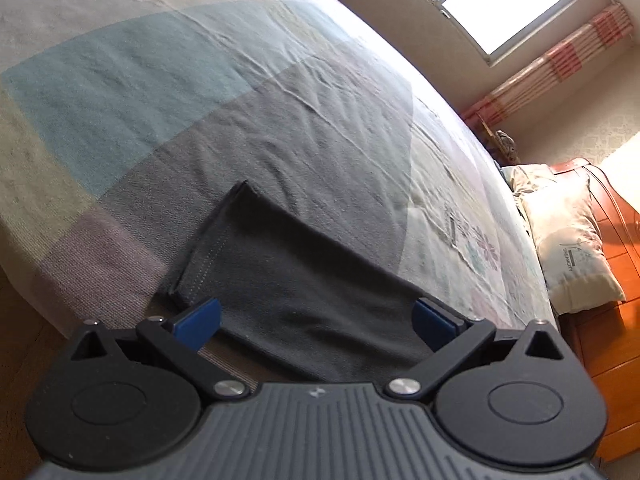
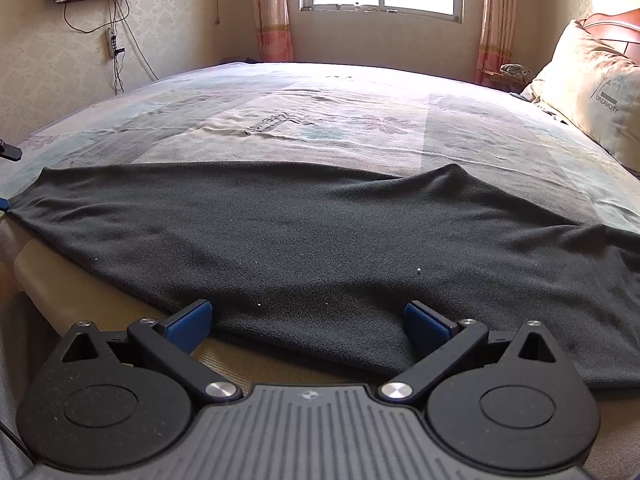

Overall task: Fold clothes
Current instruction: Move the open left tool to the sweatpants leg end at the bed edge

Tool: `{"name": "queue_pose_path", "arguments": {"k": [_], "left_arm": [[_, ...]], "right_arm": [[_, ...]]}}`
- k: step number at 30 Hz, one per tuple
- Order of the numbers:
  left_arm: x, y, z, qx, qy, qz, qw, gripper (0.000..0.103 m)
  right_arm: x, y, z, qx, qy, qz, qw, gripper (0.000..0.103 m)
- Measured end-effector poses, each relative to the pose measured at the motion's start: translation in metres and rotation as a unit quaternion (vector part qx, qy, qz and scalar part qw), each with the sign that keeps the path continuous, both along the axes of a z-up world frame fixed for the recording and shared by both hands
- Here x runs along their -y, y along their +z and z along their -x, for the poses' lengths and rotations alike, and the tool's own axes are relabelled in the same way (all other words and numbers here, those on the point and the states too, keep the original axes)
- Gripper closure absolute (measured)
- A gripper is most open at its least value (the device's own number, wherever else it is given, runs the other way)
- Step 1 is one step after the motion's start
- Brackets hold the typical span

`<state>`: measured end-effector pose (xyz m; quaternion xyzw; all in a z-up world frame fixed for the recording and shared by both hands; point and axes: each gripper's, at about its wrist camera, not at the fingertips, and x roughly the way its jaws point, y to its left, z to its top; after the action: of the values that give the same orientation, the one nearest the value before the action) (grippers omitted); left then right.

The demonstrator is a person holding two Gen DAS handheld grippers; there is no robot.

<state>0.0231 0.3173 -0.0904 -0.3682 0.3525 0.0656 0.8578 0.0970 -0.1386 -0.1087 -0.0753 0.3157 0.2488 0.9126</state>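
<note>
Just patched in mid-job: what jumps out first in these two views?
The dark grey knit garment spread flat along the near edge of the pastel patchwork bedsheet dominates. Both claws, left and right, are open at its hem. A cream printed pillow lies at the right.

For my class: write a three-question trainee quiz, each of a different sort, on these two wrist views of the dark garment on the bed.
1. True or false: the left gripper has its jaws shut on the dark grey knit garment.
2. Multiple choice: on what does the garment lie? A) a wooden floor B) the pastel patchwork bedsheet C) the cream printed pillow
3. Fill in: the right gripper has its jaws ____ over the garment's near edge.

Key: 1 false, the jaws stand wide apart; 2 B; 3 open.
</note>
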Motion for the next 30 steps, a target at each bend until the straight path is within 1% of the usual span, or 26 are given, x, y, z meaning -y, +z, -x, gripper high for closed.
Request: {"name": "queue_pose_path", "arguments": {"k": [3,7,9,12,13,15,18,20,23,25,28,30], "left_arm": [[0.019,0.005,-0.007,-0.001,-0.031,-0.014,0.9994,0.002],[0.047,0.008,-0.019,-0.005,-0.068,-0.053,0.9962,0.002],[0.054,0.006,-0.025,-0.005,-0.081,-0.056,0.9951,0.002],[0.058,-0.006,-0.028,-0.012,-0.081,-0.047,0.9955,0.002],[0.057,-0.011,-0.028,-0.019,-0.075,-0.042,0.9961,0.002],[0.05,-0.018,-0.023,-0.018,-0.06,-0.026,0.9977,0.002],[0.038,-0.016,-0.01,0.003,-0.029,0.019,0.9994,0.002],[0.029,-0.014,0.002,0.028,0.001,0.043,0.9987,0.002],[0.014,-0.015,0.02,0.06,0.052,0.083,0.9934,0.002],[0.005,-0.021,0.032,0.072,0.09,0.113,0.9869,0.002],[-0.004,-0.032,0.043,0.071,0.125,0.148,0.9784,0.002],[-0.006,-0.037,0.045,0.059,0.141,0.154,0.9761,0.002]], "right_arm": [[-0.001,0.0,0.0,0.001,-0.001,0.002,1.0,0.0],[-0.001,0.0,0.001,0.001,0.0,0.001,1.0,0.0],[-0.001,-0.001,0.001,0.001,0.0,0.001,1.0,0.0],[0.001,-0.001,0.001,0.002,0.003,0.0,1.0,0.0],[0.001,-0.001,0.002,0.003,0.004,0.0,1.0,0.0],[0.002,-0.001,0.002,0.004,0.006,-0.001,1.0,0.0],[0.004,-0.002,0.003,0.007,0.011,-0.003,1.0,0.0],[0.004,-0.003,0.004,0.009,0.013,-0.002,1.0,0.0],[0.004,-0.003,0.005,0.012,0.014,-0.003,1.0,0.0],[0.005,-0.003,0.005,0.012,0.014,-0.005,1.0,0.0],[0.006,-0.002,0.003,0.01,0.014,-0.01,1.0,0.0],[0.006,-0.002,0.003,0.011,0.013,-0.011,1.0,0.0]]}}
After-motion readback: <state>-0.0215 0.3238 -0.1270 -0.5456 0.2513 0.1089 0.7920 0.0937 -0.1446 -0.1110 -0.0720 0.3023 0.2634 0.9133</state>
